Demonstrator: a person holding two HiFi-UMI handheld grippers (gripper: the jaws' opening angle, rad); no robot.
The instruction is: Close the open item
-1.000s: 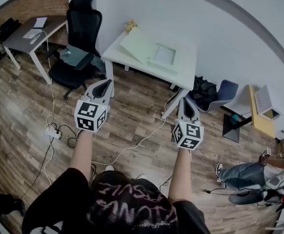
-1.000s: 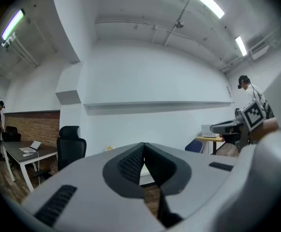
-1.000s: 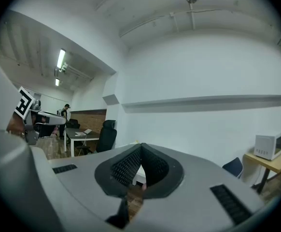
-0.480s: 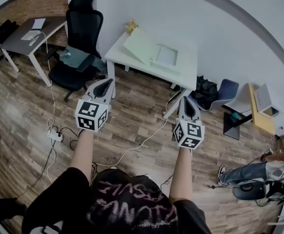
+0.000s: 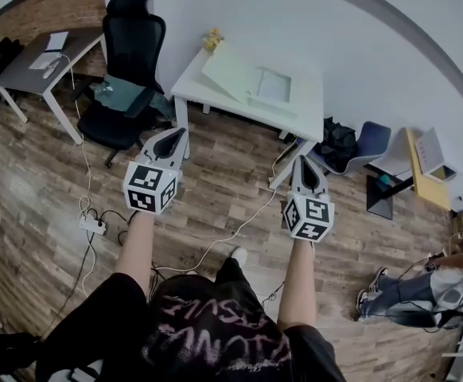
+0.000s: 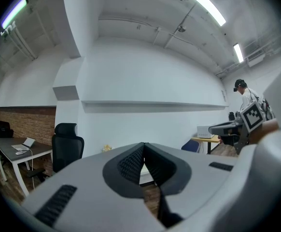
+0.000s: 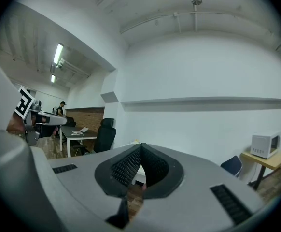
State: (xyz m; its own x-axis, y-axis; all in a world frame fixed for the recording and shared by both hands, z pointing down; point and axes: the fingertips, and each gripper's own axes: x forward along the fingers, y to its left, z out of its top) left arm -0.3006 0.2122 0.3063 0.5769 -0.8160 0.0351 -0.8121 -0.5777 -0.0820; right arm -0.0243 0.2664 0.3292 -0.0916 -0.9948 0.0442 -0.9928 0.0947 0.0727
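In the head view, the person is holding the left gripper (image 5: 175, 136) and the right gripper (image 5: 305, 165) level over the wooden floor, both pointing toward a white table (image 5: 309, 102). On that table the flat white box (image 5: 271, 91) is lying near the middle. Its lid (image 5: 229, 73) is standing raised and tilted over the table's left half. A small yellow object (image 5: 211, 40) is sitting at the far left corner. A black office chair (image 5: 133, 50) is standing just left of the table.

In the left gripper view, the left gripper (image 6: 144, 147) is keeping its jaws pressed together with nothing between them.

In the right gripper view, the right gripper (image 7: 140, 150) is likewise showing its jaws together and empty.
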